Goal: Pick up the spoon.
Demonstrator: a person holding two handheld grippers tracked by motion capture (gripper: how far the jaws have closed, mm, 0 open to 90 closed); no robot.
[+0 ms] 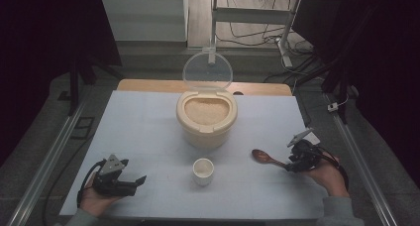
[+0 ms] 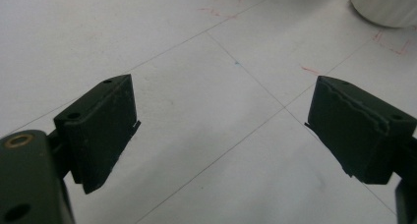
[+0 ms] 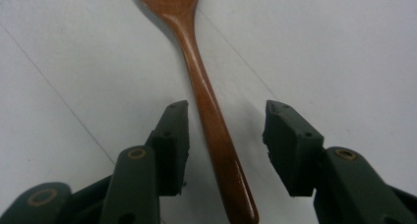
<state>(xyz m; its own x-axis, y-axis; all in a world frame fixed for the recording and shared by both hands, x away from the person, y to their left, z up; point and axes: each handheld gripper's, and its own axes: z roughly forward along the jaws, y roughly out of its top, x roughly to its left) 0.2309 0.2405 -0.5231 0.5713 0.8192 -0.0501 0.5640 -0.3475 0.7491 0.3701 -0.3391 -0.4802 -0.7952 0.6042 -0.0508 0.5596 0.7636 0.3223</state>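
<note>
Near the front right corner of the worktop (image 1: pixel 148 117), the right gripper (image 3: pixel 225 135) straddles the handle of a wooden spoon (image 3: pixel 206 101); its jaws stand partly open on either side of the handle, with a gap between each pad and the wood. The spoon lies flat, its bowl pointing toward the middle of the worktop. Near the front left corner, the left gripper (image 2: pixel 221 130) rests low over the bare surface, jaws wide apart with nothing between them. Between the two, close to the front edge, stands a small white cup (image 1: pixel 203 170). Behind it, toward the middle of the worktop, sits a cream container (image 1: pixel 206 124) filled with rice, its clear lid (image 1: pixel 207 70) raised upright at the back.
</note>
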